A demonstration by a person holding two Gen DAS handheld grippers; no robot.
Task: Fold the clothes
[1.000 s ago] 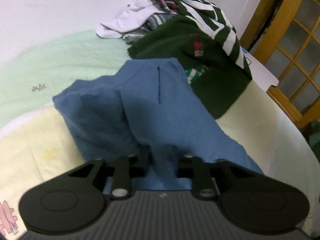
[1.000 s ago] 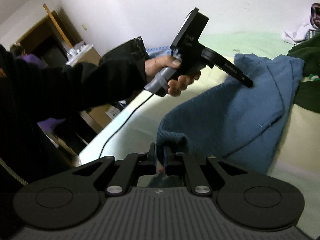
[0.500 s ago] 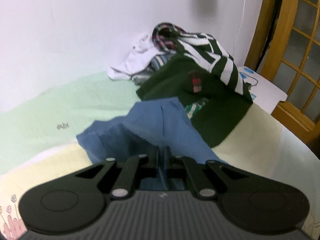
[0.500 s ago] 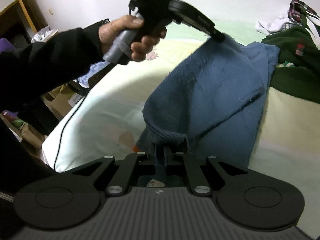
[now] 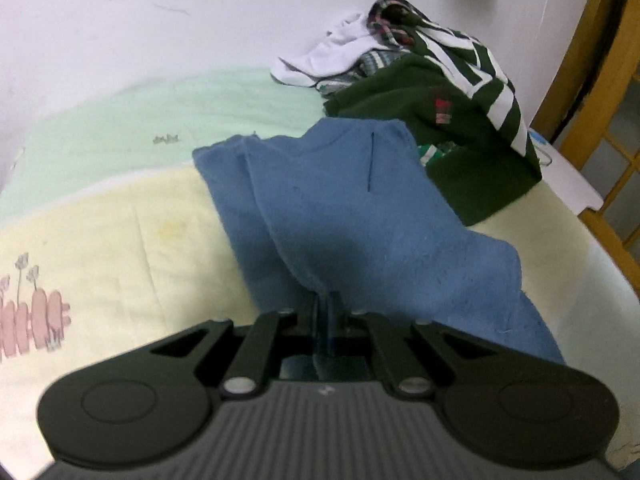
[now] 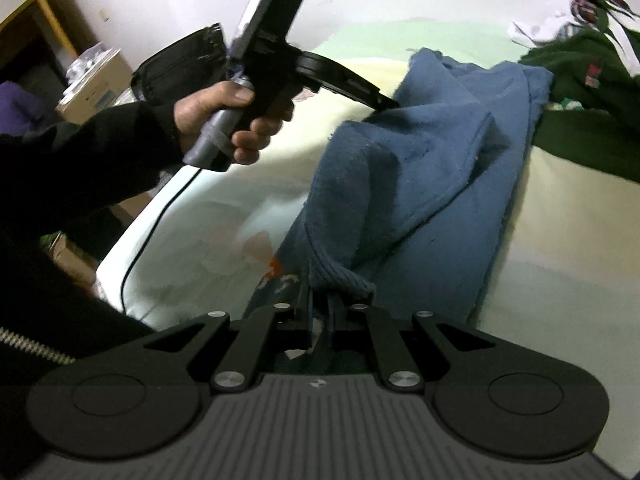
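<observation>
A blue knit garment lies stretched across the bed, its far end toward the clothes pile. My left gripper is shut on one near edge of it, the cloth pinched between the pads. In the right wrist view the same blue garment hangs from two points. My right gripper is shut on its ribbed hem. The left gripper shows there too, held by a hand in a black sleeve, its tips buried in the cloth's upper edge.
A heap of clothes sits at the bed's far right: dark green, green-and-white striped, plaid and white pieces. The bedsheet is pale yellow and mint green. A wooden door frame stands right. Cardboard boxes stand beside the bed.
The left gripper closed on the blue garment's edge and drew it sideways, stretching the cloth flatter over the bed. The right gripper kept its hold on the hem.
</observation>
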